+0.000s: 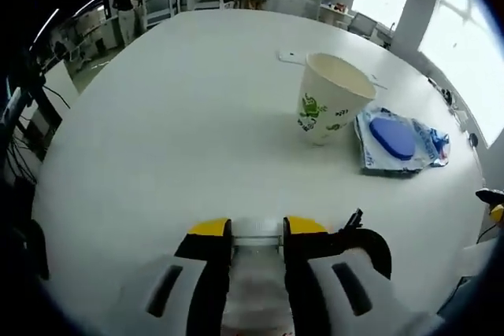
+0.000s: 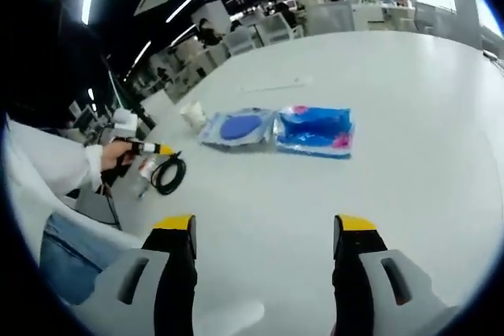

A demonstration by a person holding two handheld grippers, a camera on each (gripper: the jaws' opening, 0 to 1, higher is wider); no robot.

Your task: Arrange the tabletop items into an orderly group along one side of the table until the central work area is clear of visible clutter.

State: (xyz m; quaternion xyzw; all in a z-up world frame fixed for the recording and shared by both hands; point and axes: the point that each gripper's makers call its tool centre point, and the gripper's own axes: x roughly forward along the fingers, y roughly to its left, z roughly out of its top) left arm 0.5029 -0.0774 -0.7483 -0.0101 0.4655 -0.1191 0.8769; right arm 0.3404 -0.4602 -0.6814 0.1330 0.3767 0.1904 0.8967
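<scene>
A paper cup with green print stands on the white table, ahead and right of my left gripper. A clear packet with a blue oval lies just right of the cup. The left jaws stand close together on a clear, pale object; what it is I cannot tell. In the right gripper view, my right gripper is open and empty over bare table. Far ahead of it lie the oval packet, a blue and pink packet and the cup. At the left, a hand holds the left gripper.
A black cable coil lies by the left gripper, and a bit of it shows beside that gripper's right jaw. A flat white item lies beyond the cup. A white sleeve is at the left. Chairs and people stand past the far edge.
</scene>
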